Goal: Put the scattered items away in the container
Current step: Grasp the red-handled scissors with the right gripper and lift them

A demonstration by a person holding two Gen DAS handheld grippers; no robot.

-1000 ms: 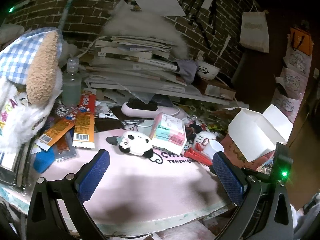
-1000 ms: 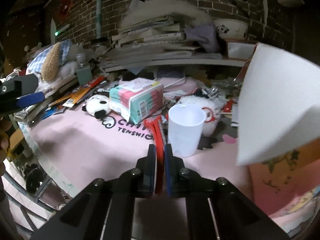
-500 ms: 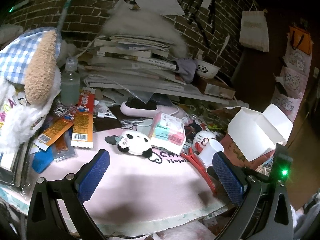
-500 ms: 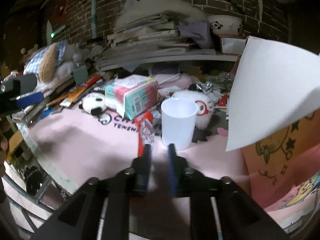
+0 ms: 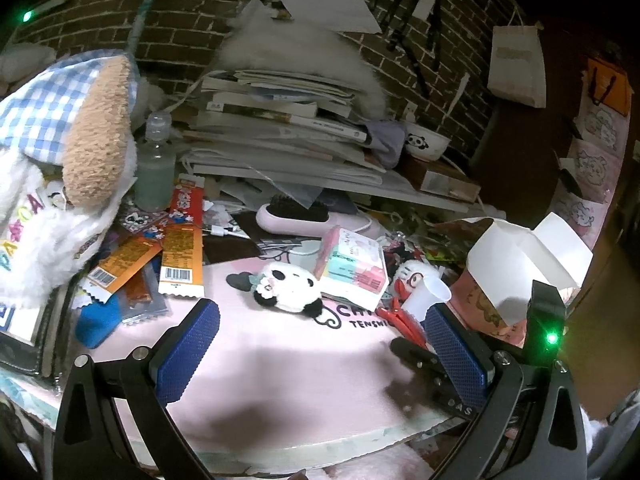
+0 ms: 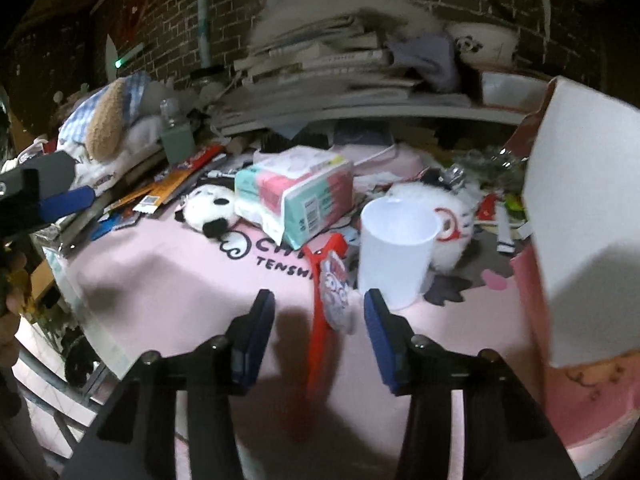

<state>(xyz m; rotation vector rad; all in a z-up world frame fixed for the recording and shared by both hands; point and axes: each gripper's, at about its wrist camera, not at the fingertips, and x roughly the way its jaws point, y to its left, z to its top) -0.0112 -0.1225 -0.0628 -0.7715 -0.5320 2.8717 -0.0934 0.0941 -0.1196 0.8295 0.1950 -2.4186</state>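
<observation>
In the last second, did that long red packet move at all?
Yes. The red packet, clamped in the right gripper before, now lies loose on the pink mat between open jaws, beside the white cup.

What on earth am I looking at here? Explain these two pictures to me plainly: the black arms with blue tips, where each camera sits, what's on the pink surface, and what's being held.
No robot here: a person holds a two-finger gripper in each hand, each with a fisheye camera looking along its fingers. One picture looks out from the left gripper, the other from the right gripper. The blue tips are finger pads. Both stand open and hold nothing.

On the pink mat lie a red packet, directly between the right fingers, a white plastic cup, a tissue pack, a panda plush and snack wrappers. The open white box on the right is probably the container.
</observation>
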